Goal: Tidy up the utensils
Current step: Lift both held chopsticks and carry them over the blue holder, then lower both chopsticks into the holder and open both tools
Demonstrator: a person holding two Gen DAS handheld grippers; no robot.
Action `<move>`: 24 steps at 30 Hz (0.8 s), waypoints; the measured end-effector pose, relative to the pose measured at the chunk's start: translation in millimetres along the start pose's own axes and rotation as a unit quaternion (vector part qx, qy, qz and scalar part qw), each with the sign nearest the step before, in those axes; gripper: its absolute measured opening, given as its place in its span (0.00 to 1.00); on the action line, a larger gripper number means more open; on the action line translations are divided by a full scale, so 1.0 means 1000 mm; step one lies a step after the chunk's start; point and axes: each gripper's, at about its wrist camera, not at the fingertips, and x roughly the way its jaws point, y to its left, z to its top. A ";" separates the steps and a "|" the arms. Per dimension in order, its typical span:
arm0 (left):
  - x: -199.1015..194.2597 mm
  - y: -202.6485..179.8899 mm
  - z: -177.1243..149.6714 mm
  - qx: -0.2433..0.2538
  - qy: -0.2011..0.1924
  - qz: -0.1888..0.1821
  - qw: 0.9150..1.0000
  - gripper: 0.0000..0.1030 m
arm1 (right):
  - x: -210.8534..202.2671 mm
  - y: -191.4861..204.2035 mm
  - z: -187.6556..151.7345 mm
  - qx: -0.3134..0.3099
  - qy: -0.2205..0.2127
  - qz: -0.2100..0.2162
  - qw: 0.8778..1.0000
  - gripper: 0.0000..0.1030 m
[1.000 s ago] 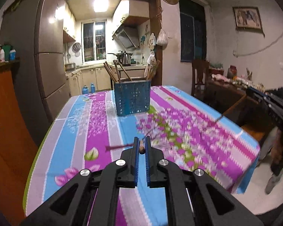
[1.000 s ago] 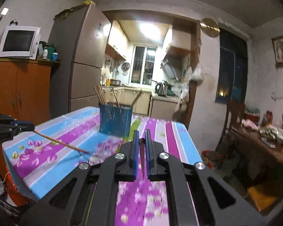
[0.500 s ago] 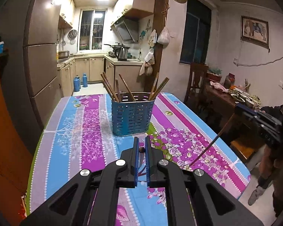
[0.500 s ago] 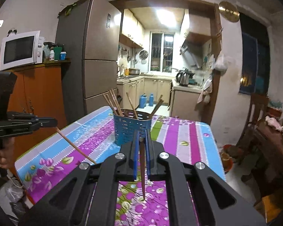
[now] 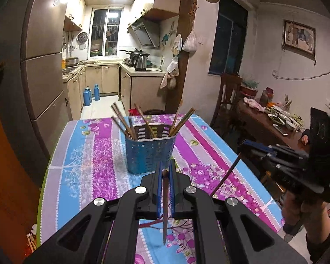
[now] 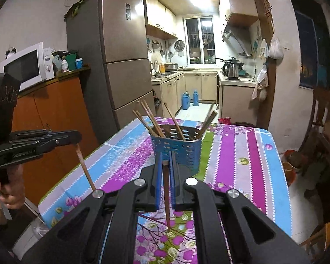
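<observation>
A blue perforated utensil holder with several wooden chopsticks stands mid-table; it also shows in the right wrist view. My left gripper is shut on a brown chopstick that hangs down above the table, short of the holder. My right gripper is shut on another brown chopstick, also hanging down, close before the holder. Each gripper shows in the other's view: the right one with its chopstick, the left one with its chopstick.
The table wears a striped floral cloth. An orange cabinet with a microwave and a tall fridge stand left. A cluttered side table and a chair stand right. The kitchen lies behind.
Both grippers rose and came closer to the holder. Their chopsticks swung from slanting or pointing forward to hanging nearly straight down.
</observation>
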 end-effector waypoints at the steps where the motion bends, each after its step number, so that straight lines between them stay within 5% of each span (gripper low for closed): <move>1: -0.002 -0.002 0.006 0.002 -0.004 -0.001 1.000 0.07 | -0.001 0.002 0.004 0.000 -0.001 0.003 1.000 0.05; 9: -0.003 -0.017 0.064 0.027 -0.044 0.003 0.999 0.07 | -0.007 0.013 0.059 -0.019 -0.031 0.003 0.999 0.05; 17: 0.010 -0.011 0.165 0.016 -0.111 0.026 0.993 0.07 | 0.000 0.006 0.144 -0.027 -0.093 -0.027 0.995 0.05; 24: 0.051 0.006 0.213 0.002 -0.138 0.034 0.990 0.07 | 0.054 -0.023 0.180 -0.010 -0.107 -0.048 0.993 0.05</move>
